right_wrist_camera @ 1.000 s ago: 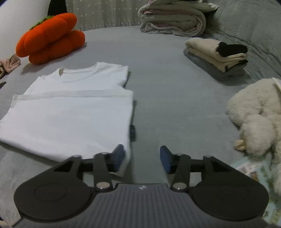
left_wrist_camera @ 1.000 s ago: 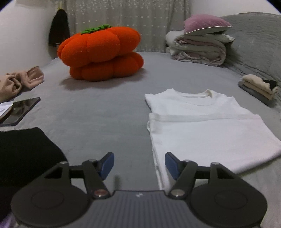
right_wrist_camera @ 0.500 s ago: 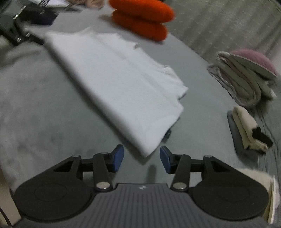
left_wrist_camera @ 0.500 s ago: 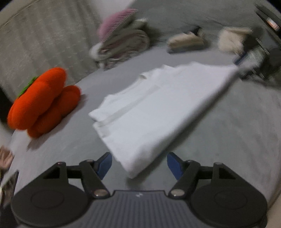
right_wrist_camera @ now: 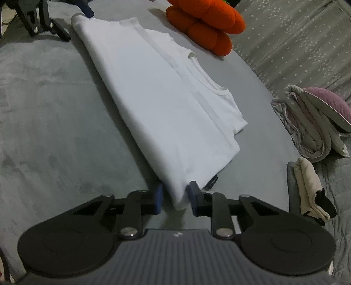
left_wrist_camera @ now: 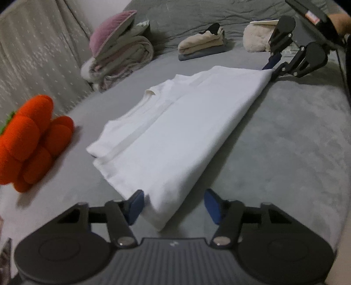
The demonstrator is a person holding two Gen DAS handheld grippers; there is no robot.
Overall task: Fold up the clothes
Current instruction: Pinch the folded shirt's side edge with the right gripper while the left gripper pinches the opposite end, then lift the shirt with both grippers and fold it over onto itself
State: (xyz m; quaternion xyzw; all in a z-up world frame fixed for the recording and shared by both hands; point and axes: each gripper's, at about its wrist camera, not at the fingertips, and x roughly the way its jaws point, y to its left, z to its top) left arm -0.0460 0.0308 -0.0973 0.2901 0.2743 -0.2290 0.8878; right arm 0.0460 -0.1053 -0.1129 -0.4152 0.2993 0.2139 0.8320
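A white T-shirt [left_wrist_camera: 186, 122], folded lengthwise, lies flat on the grey bed [left_wrist_camera: 285, 153]. My left gripper [left_wrist_camera: 173, 207] straddles its near corner. The jaws are closing with the cloth between them, and the right pad still stands clear of it. In the right wrist view the T-shirt [right_wrist_camera: 153, 94] runs away from my right gripper [right_wrist_camera: 175, 196]. Those jaws are closing too, and both pads touch the corner pinched between them. Each view shows the other gripper at the far corner: the right gripper [left_wrist_camera: 272, 65] and the left gripper [right_wrist_camera: 74, 22].
An orange pumpkin cushion [left_wrist_camera: 28, 140] sits left of the shirt. Folded blankets under a pink pillow [left_wrist_camera: 118, 54], a stack of beige folded clothes [left_wrist_camera: 204, 43] and a white fluffy toy [left_wrist_camera: 256, 41] line the far side. A hand [left_wrist_camera: 340, 19] holds the right gripper.
Both grippers have rolled and come down onto the shirt's two hem corners. The right jaws have narrowed onto their corner. The left jaws have narrowed slightly around theirs.
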